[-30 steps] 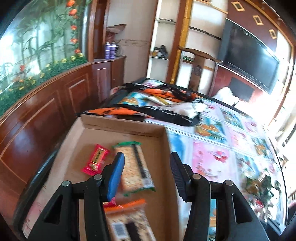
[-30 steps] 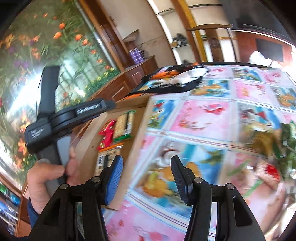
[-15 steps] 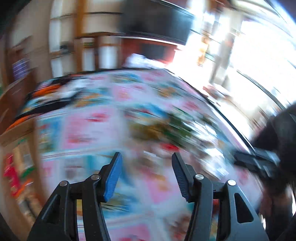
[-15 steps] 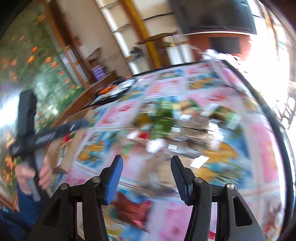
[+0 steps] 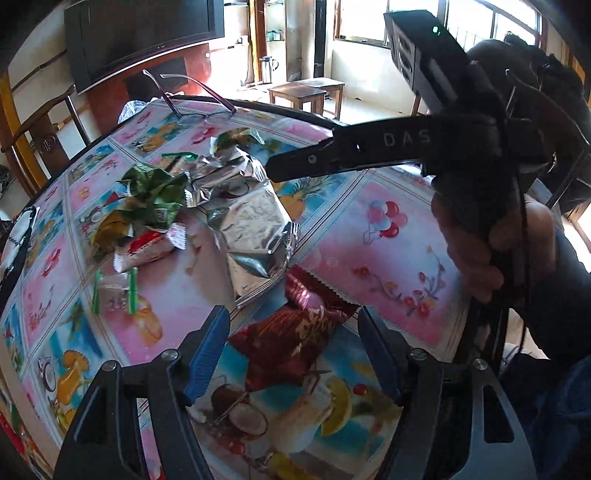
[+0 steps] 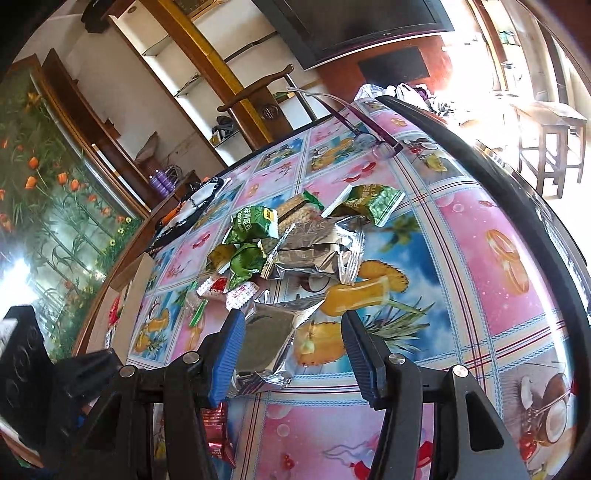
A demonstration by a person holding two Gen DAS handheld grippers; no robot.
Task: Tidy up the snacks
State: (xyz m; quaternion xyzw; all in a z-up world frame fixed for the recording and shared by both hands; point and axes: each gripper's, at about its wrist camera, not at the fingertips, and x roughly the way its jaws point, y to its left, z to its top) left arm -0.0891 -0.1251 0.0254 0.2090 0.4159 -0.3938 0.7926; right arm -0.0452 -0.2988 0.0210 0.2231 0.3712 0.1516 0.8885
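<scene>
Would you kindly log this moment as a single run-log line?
left gripper: opening above dark red foil snack packet, not gripping | right gripper: open over silver foil packet | floral tablecloth: snacks piled

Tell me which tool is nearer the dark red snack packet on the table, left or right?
Left. The left tool is right over the dark red snack packet, which lies between its opening jaws, untouched. The right tool sits farther along, over a silver packet.

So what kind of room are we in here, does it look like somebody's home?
Most likely a home living or dining room. A big flat television hangs on the wall, a wooden chair stands at a table with a fruit-print tablecloth, and glasses lie beside loose snack packets.
</scene>
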